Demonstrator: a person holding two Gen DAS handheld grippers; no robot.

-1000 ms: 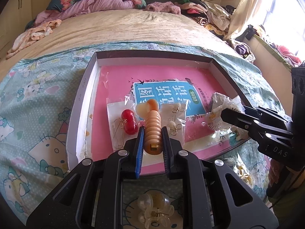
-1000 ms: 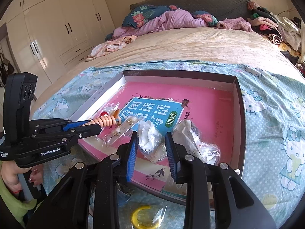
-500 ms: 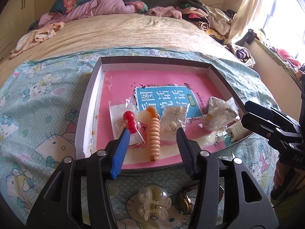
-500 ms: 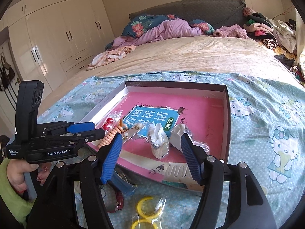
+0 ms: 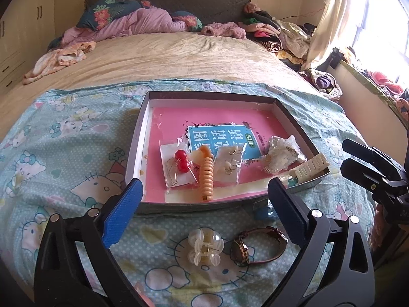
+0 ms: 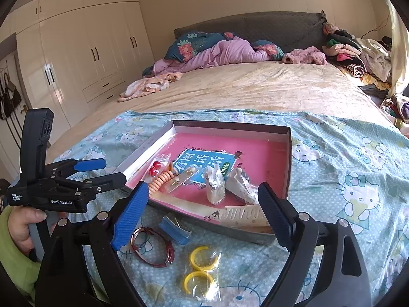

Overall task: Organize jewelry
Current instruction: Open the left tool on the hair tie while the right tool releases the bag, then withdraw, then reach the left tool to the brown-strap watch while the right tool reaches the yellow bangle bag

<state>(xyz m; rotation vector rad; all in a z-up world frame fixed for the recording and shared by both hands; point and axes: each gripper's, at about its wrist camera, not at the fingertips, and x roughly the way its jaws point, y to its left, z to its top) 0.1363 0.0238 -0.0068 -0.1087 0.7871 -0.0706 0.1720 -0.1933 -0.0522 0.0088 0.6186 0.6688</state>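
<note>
A shallow box (image 5: 136, 140) (image 6: 288, 158) with a pink book inside lies on the bed. In it lie an orange ribbed hair clip (image 5: 206, 179) (image 6: 159, 183), red cherry earrings in a bag (image 5: 181, 161), bagged gold earrings (image 5: 228, 165) and a bagged lace piece (image 5: 280, 160) (image 6: 214, 184). A white comb (image 5: 310, 167) (image 6: 245, 215) rests on the box's near rim. My left gripper (image 5: 204, 212) (image 6: 102, 170) is open and empty, in front of the box. My right gripper (image 6: 204, 220) (image 5: 346, 156) is open and empty.
On the Hello Kitty sheet (image 5: 64, 153) before the box lie a clear claw clip (image 5: 205, 247), a wristwatch (image 5: 258, 247) (image 6: 153, 247), a blue packet (image 6: 173, 229) and bagged yellow rings (image 6: 200, 266). Clothes and pillows pile at the bed's far end (image 5: 133, 23).
My left gripper let go of the orange hair clip in the box, opened wide and drew back. My right gripper opened from around the bagged lace piece and drew back too.
</note>
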